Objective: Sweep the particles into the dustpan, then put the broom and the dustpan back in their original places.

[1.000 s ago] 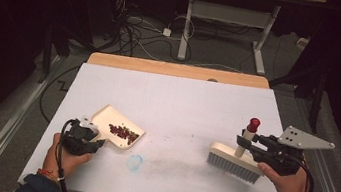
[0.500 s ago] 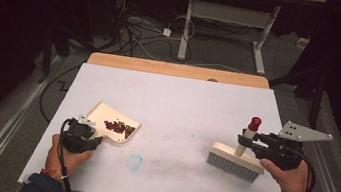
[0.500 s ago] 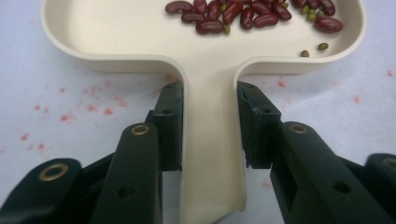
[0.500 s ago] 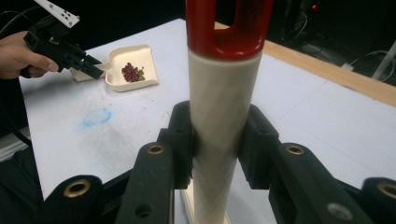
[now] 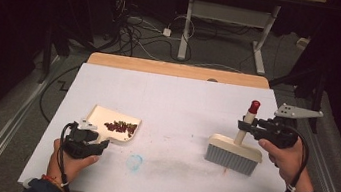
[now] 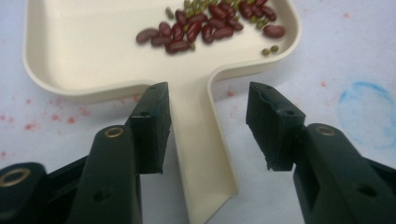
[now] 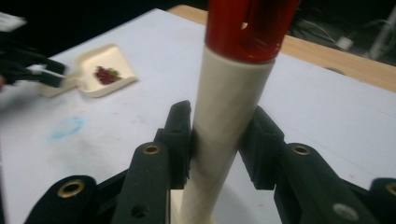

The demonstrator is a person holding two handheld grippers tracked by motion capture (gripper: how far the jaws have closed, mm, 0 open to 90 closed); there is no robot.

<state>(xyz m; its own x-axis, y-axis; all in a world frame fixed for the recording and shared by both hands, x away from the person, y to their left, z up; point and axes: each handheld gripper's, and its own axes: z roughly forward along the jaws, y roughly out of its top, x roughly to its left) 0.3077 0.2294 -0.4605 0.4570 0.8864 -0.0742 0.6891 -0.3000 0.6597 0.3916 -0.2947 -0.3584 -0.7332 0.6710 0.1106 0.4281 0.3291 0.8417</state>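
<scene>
Cream plastic is what both grippers are dealing with. Nearest the front edge of the white-covered tabletop (image 5: 172,101), at its left, the left gripper (image 6: 208,128) has just been opening: its black jaws stand released on either side of the flat handle of the cream plastic dustpan (image 6: 140,60), with a clear gap at the right pad, so the pan lies free on the cover. A faint blue ring stain (image 5: 135,162) marks the cover just right of that gripper, near the front edge.

The pan itself is a shallow, square-cornered tray with a low rim, and its load of dark red kidney beans and small green beans (image 6: 210,23) sits bunched toward its far right side (none seems to lie loose on the cover).

Toward the right edge, the right gripper (image 7: 215,140) is clenched on the cream cylindrical handle of the hand brush (image 5: 234,154), just below its red cap; the grey bristles rest on the cover, well apart from the pan.

To do this step well, I judge the left hand should draw straight back along the handle line, jaws wide, so neither pad nudges the pan and scatters the beans. The brush should be set down gently and kept upright until the bristles settle.
</scene>
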